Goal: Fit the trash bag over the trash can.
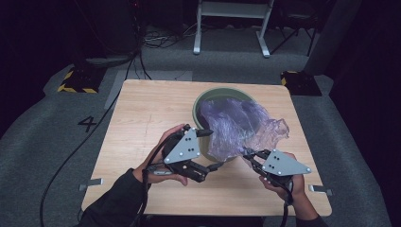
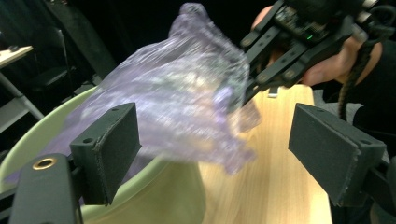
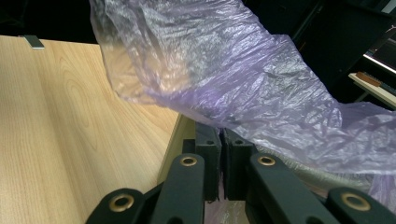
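Observation:
A crumpled purple plastic bag (image 1: 241, 125) sits in a pale green bin (image 1: 201, 101) on the wooden table (image 1: 151, 109) and spills over the rim toward the front right. My right gripper (image 1: 248, 154) is shut on the bag's front edge; in the right gripper view the jaws (image 3: 223, 154) stand closed together under the film (image 3: 233, 79). My left gripper (image 1: 211, 149) is open beside the bin's front wall. Its pads (image 2: 112, 149) are spread wide, with the bag (image 2: 187, 93) just ahead of them and untouched. The right gripper (image 2: 250, 91) pinches the bag's far side.
The bin (image 2: 159, 196) stands at the table's middle right, close to both grippers. Metal clips (image 1: 90, 183) (image 1: 320, 190) sit at the front corners. A black cable (image 1: 71, 156) runs over the grey floor on the left. A white frame (image 1: 231, 28) stands behind.

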Demonstrator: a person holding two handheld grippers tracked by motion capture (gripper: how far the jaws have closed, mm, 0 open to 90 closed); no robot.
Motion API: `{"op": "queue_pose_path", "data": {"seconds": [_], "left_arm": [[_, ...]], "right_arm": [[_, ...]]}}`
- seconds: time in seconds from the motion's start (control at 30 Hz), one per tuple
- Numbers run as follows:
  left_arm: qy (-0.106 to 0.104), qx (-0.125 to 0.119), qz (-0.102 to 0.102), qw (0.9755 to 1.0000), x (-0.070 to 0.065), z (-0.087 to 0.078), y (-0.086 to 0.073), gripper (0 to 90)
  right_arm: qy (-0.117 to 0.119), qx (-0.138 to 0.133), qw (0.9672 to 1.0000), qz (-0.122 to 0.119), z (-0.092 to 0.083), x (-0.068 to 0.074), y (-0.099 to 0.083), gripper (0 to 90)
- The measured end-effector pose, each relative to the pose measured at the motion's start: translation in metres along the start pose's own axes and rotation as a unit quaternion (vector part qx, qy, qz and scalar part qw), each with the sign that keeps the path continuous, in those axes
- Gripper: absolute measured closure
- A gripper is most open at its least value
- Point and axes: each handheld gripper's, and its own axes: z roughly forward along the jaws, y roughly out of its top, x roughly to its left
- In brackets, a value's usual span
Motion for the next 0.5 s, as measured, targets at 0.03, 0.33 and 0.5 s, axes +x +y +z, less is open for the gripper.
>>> {"op": "queue_pose_path", "data": {"seconds": [0.03, 0.33, 0.5], "left_arm": [[0.010, 0.007, 0.001, 0.9999, -0.001, 0.003, 0.001, 16.4], [0.048, 0.044, 0.002, 0.9979, 0.007, 0.018, -0.009, 62.8], [0.068, 0.051, 0.016, 0.9963, 0.015, 0.016, -0.018, 79.1]], "right_arm": [[-0.001, -0.001, 1.0000, -0.001, 0.001, 0.001, 0.000, 87.7], [0.020, -0.004, 0.9997, -0.009, 0.004, 0.007, -0.003, 86.0], [0.033, 0.007, 0.9991, -0.023, 0.008, 0.012, -0.005, 86.6]]}}
